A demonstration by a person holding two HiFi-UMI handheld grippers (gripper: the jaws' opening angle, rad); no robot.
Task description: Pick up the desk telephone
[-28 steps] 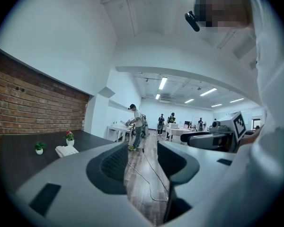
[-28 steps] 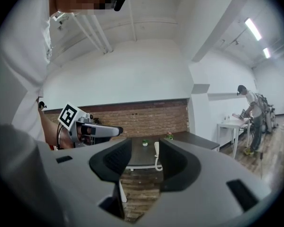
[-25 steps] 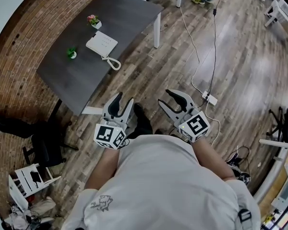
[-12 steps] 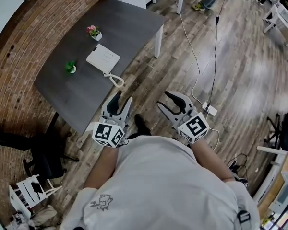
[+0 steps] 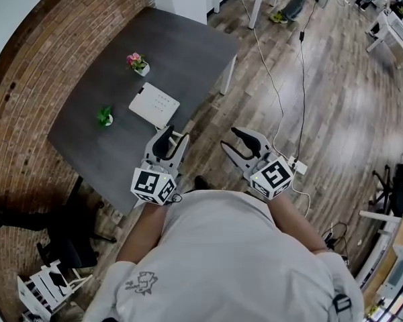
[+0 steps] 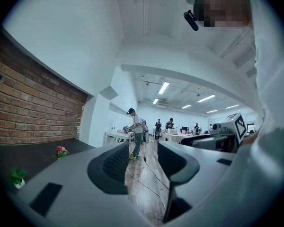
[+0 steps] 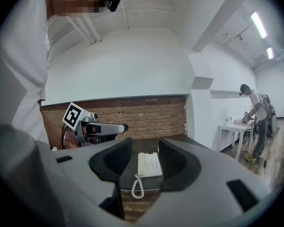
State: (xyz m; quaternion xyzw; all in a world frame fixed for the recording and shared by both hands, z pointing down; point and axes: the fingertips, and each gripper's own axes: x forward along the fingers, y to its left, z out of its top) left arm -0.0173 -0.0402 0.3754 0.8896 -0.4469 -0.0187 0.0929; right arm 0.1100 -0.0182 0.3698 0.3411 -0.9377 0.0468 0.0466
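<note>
No lettering, label or number is legible anywhere.

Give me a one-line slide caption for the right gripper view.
Open, empty right gripper aimed at the white desk telephone on the dark table, brick wall behind.

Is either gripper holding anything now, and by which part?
Nothing is held: left gripper and right gripper are open and empty; the desk telephone lies on the table.

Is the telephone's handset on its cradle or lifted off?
On the cradle: the handset lies flat on the desk telephone, coiled cord dangling.
</note>
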